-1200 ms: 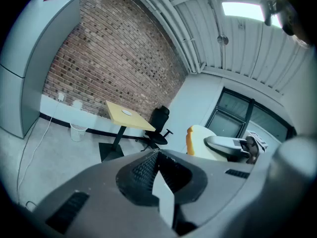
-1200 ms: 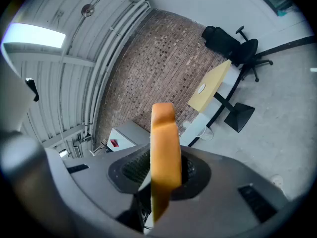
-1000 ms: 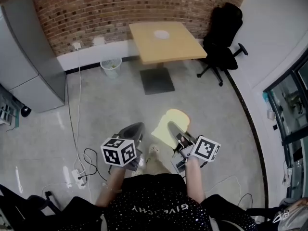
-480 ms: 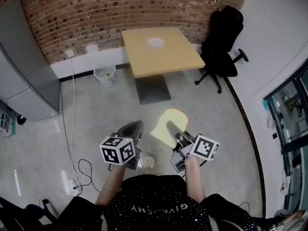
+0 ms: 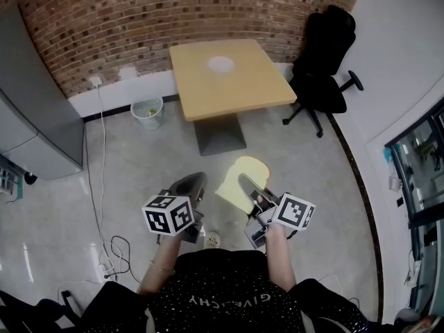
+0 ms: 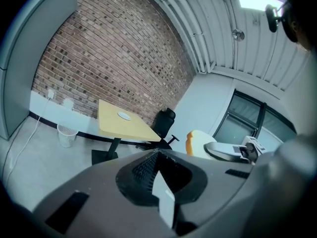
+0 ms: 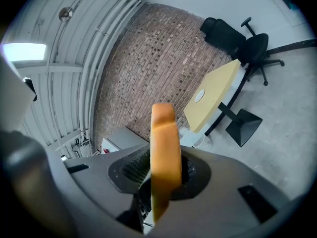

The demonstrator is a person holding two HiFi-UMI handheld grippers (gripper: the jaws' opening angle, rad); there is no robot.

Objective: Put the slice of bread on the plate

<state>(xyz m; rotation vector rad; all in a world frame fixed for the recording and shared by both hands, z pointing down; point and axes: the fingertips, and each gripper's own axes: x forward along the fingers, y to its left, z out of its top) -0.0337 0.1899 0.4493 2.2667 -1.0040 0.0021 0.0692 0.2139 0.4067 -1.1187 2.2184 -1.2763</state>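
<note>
Two jaws of the right gripper (image 5: 244, 180) closed onto the flat faces of the slice of bread (image 5: 229, 189), crust end jutting forward past the tips. Seen edge-on in the right gripper view, with no visible sag. Just beside it, left gripper (image 5: 194, 184) pressed together on nothing, carried at much the same height. Below both, only bare floor (image 5: 139, 165) and a few cables (image 5: 121, 245), so bread in the air and well apart from its target. Farther ahead, square wooden surface (image 5: 257, 82) against the brick wall (image 5: 104, 26), with the white plate (image 5: 220, 64) near its middle, a black office chair (image 5: 322, 54) to its right and a small bin (image 5: 147, 109) to its left. Judged step: transport, with bread picked up but not yet delivered. Next move calls for closing the gap to the surface, bringing the slice over the plate, levelling it, lowering until it rests inside the rim, and only then spreading the jaws.
</note>
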